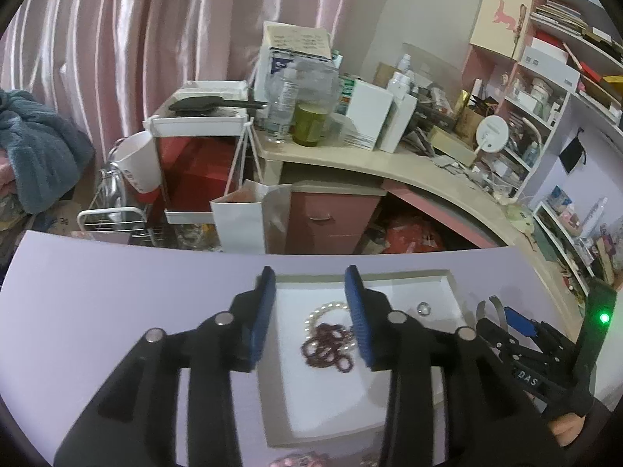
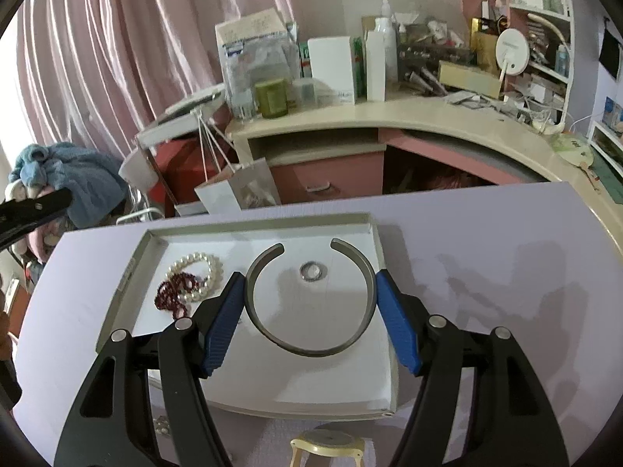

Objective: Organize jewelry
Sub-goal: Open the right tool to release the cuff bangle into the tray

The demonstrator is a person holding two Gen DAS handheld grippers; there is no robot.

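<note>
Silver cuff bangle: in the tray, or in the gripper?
In the gripper: the right gripper clamps the bangle above the tray.

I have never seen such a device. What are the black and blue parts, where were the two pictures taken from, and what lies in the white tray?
These are two hand-held grippers, each carrying a camera that looks along its blue fingers. One picture comes from the left gripper, the other from the right gripper.

A shallow white tray sits on a lilac surface. In it lie a pearl bracelet, a dark red bead strand and a small silver ring.

The right gripper's fingers press on both sides of an open metal bangle, above the tray. The left gripper stands open over the beads, gripping nothing.
</note>
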